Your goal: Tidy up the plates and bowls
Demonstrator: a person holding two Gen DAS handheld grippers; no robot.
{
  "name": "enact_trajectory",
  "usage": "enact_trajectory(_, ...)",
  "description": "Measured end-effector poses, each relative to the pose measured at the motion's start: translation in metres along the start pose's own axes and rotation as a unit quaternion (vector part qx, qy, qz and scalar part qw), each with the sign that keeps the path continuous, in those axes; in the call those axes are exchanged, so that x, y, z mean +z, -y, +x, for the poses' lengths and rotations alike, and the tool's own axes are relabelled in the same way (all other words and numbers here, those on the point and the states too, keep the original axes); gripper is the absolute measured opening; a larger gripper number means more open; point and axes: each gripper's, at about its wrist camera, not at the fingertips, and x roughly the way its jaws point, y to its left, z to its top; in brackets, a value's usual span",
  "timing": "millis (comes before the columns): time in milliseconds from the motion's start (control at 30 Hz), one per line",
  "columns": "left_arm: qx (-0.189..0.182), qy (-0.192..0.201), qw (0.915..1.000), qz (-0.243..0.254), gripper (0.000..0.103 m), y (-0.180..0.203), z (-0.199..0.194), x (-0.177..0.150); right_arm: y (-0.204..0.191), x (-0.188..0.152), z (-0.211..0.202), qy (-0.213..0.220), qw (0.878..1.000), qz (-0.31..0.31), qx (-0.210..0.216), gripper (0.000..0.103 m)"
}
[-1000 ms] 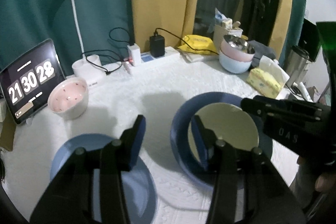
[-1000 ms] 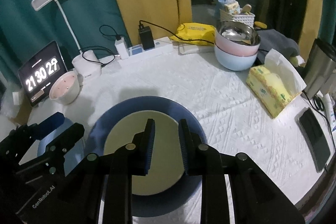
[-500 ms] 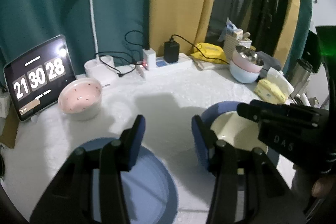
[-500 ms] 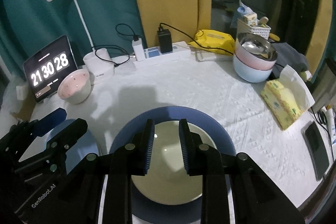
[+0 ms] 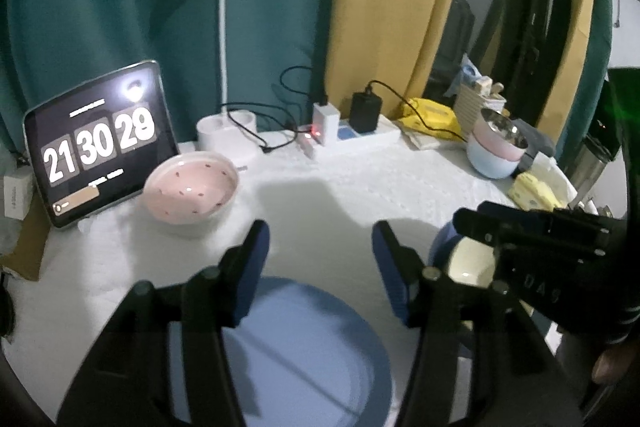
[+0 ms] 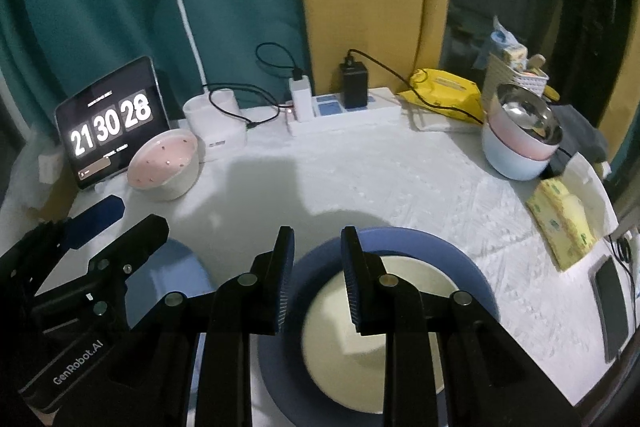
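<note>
A light blue plate (image 5: 304, 351) lies on the white tablecloth below my open, empty left gripper (image 5: 320, 239). To its right a cream plate (image 6: 384, 331) rests on a dark blue plate (image 6: 460, 263); my right gripper (image 6: 316, 239) hovers over their left part, jaws a little apart, holding nothing. A pink speckled bowl (image 5: 192, 187) stands at the back left; it also shows in the right wrist view (image 6: 164, 163). A stack of a steel, a pink and a pale blue bowl (image 6: 520, 143) stands at the back right.
A tablet clock (image 5: 100, 143), a desk lamp (image 5: 226, 131) and a power strip with chargers (image 5: 352, 135) line the back edge. A yellow pouch (image 6: 444, 95), a tissue pack (image 6: 564, 227) and a phone (image 6: 612, 307) lie at the right.
Both grippers have pulled back and risen, so more of the table shows. The left gripper now sits over the light blue plate. The right jaws have opened slightly.
</note>
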Motion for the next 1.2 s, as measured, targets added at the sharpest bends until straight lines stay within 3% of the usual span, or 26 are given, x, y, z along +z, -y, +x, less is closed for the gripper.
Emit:
enact_trajectory(867, 0.052, 0.017, 0.9984, -0.016, 0.056, -0.078, 0.016, 0.026, -0.071, 0.050, 0.034, 0.007, 0.999, -0.045, 0.016, 0.025)
enact_trajectory(1200, 0.044, -0.011, 0.9978, -0.048, 0.056, -0.125, 0.052, 0.032, -0.088, 0.062, 0.065, -0.008, 0.999, -0.031, 0.013, 0.026)
